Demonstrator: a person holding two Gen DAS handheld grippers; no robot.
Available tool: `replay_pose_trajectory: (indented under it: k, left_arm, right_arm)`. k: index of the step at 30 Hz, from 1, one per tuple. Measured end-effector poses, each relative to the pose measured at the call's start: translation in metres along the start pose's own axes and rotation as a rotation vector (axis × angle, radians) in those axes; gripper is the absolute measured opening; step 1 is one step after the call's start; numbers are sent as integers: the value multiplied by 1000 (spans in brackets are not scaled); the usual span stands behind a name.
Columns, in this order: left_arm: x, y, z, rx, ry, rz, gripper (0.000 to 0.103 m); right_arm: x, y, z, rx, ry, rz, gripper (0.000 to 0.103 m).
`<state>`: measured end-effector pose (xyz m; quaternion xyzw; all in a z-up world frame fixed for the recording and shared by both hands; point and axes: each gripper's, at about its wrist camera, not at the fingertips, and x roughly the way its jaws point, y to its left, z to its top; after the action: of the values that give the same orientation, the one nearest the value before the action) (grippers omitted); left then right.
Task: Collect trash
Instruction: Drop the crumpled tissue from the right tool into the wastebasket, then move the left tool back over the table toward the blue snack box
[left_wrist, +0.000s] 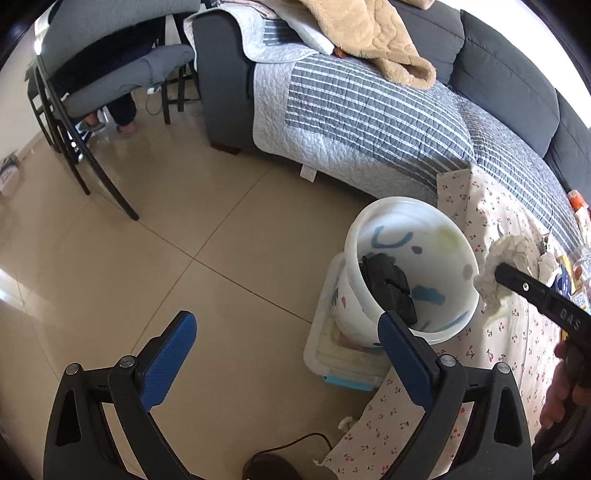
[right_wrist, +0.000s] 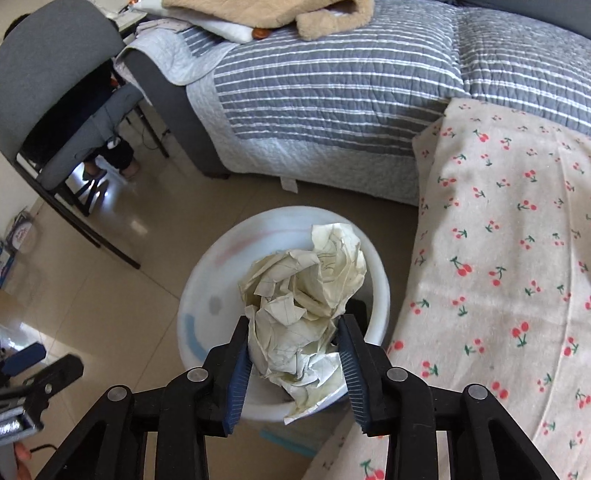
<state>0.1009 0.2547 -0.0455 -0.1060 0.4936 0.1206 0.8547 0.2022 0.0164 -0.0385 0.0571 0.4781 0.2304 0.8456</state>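
Right wrist view: the right gripper (right_wrist: 293, 354) is clenched on a crumpled paper wad (right_wrist: 306, 295), held over the white bucket (right_wrist: 199, 295), so this piece looks nearly binned. More litter seems to wait at three o'clock. The left gripper (left_wrist: 288, 354) hangs spread and empty, the bucket at its two o'clock.

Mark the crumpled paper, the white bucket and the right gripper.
crumpled paper (right_wrist: 303, 306): right wrist view, middle of the wad.
white bucket (left_wrist: 402, 201): left wrist view, far rim.
right gripper (right_wrist: 293, 339): right wrist view, between fingertips.
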Motion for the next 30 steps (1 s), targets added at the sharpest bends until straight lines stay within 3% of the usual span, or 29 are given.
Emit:
replay_pose_trajectory:
  k: [1, 10, 19, 26, 30]
  left_arm:
    - [0, -2, 1, 2, -1, 0, 100]
    - [1, -12, 1, 17, 4, -23, 100]
    - [-4, -42, -1, 69, -1, -52, 100]
    - [-15, -92, -4, 136, -15, -89, 100]
    - [-30, -127, -8, 208, -67, -101, 100]
  right_arm:
    - [1, -2, 1, 13, 1, 0, 52]
    - [-29, -28, 4, 70, -20, -30, 73]
    - [-90, -65, -12, 59, -47, -117, 80]
    - [-139, -101, -30, 50, -66, -211, 83]
    - [-167, -122, -41, 59, -94, -250, 87]
